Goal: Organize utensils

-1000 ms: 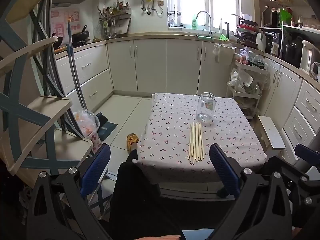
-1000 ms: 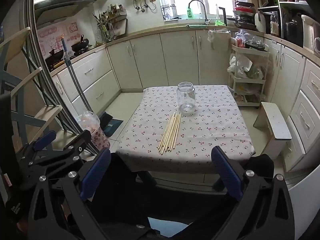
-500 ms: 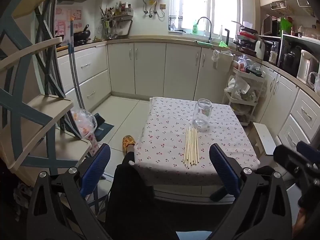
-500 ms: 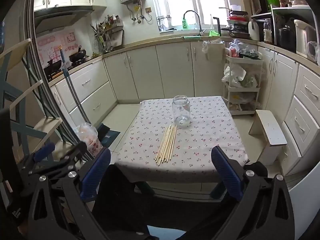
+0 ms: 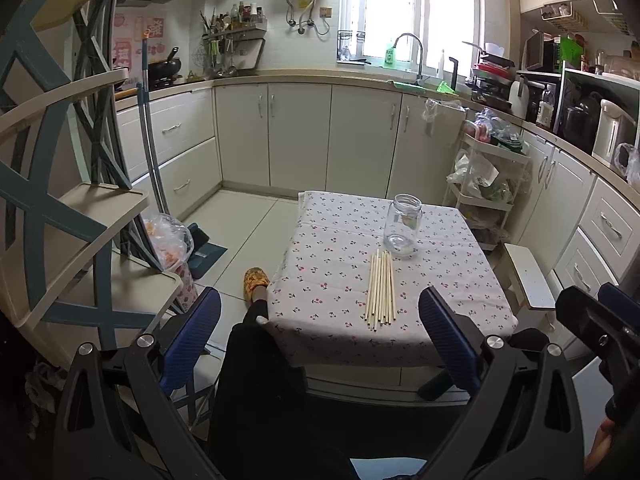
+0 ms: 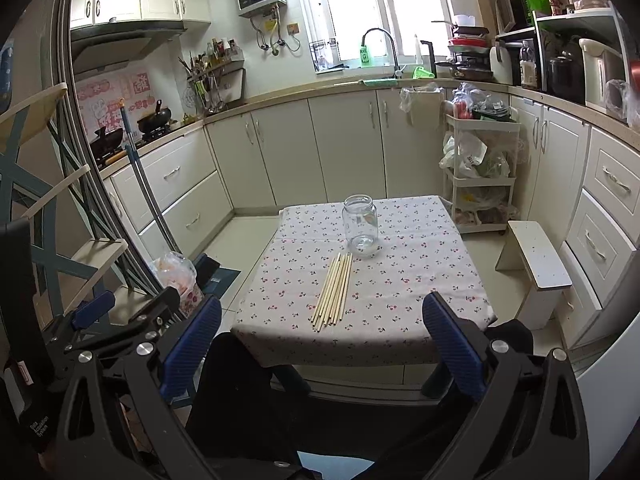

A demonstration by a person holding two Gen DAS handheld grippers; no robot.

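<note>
The left claw hangs with its two blue-padded fingers spread wide and nothing between them, held back from the near edge of the tabletop. The right claw is the same, spread wide and empty, also short of the near edge; in the left wrist view it shows at the far right of the frame, beside its partner. Below and between the fingers a person's dark-clothed leg reaches forward, ending in a yellow patterned slipper on the floor just left of the table. The tabletop wears a white cloth dotted with small red cherries. Near its middle lies a bundle of pale wooden chopsticks, side by side, running from near to far. Just beyond their far tips, a little to the right, stands a clear glass jar, upright, open at the mouth and empty. To the right of the table is a small white stool, and past that a white trolley rack stuffed with bags. Cream cabinets line the far wall under a sink tap and a bright window. On the left stands a blue-and-cream shelf unit.
</note>
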